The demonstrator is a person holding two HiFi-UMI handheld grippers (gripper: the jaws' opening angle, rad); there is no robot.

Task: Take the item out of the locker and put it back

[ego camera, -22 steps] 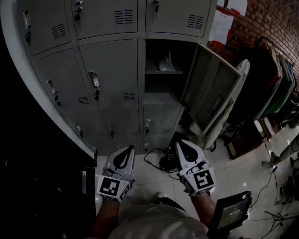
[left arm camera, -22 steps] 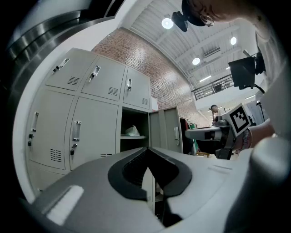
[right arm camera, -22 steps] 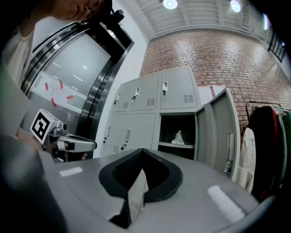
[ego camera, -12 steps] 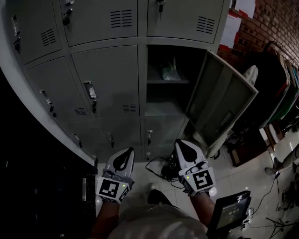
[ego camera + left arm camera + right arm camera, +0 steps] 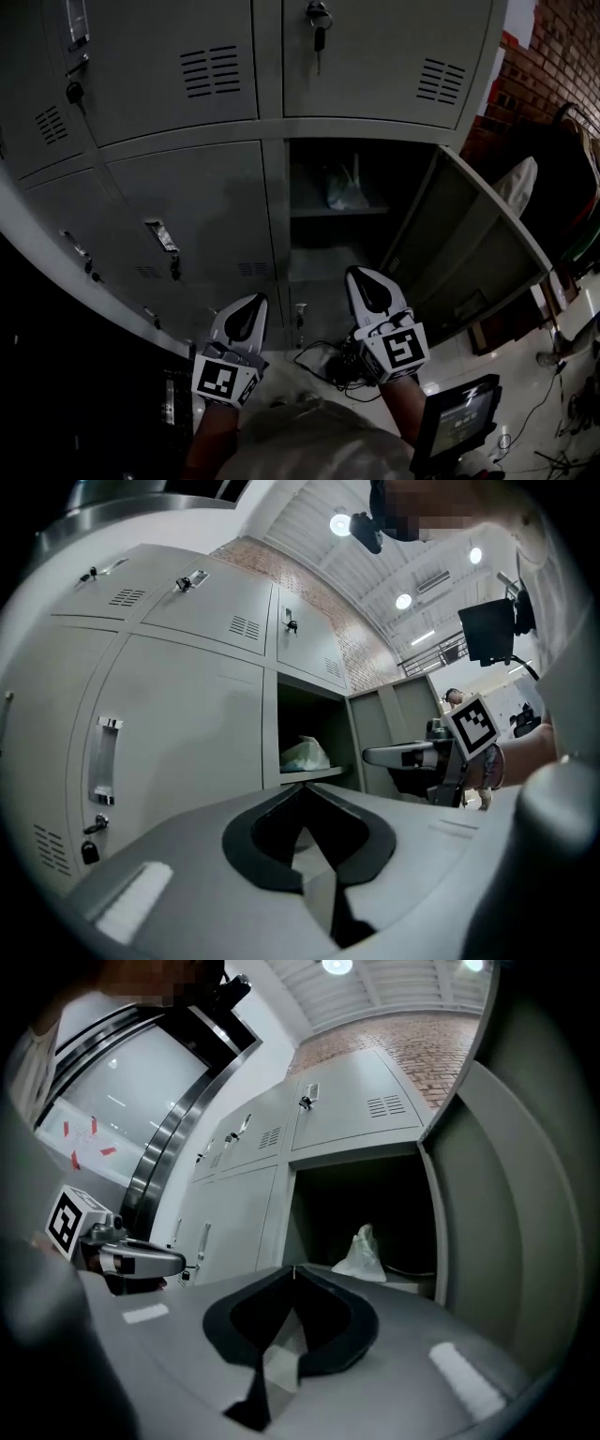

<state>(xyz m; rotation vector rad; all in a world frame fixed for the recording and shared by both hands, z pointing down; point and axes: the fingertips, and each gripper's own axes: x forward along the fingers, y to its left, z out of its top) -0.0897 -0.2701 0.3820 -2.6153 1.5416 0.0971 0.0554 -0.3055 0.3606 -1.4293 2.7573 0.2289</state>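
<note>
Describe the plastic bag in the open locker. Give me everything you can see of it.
The plastic bag is pale, thin and crumpled. It looks translucent, and its top is gathered into an upright peak. It sits about mid-way along the shelf in the upper part of the open locker, whose door is swung out to the right. Only the shelf touches it. Its contents cannot be made out.

Brick wall [image 5: 562, 56] at right; pale tiled floor [image 5: 520, 370] with cables [image 5: 319, 354]; ceiling lights [image 5: 340, 524] lit
</note>
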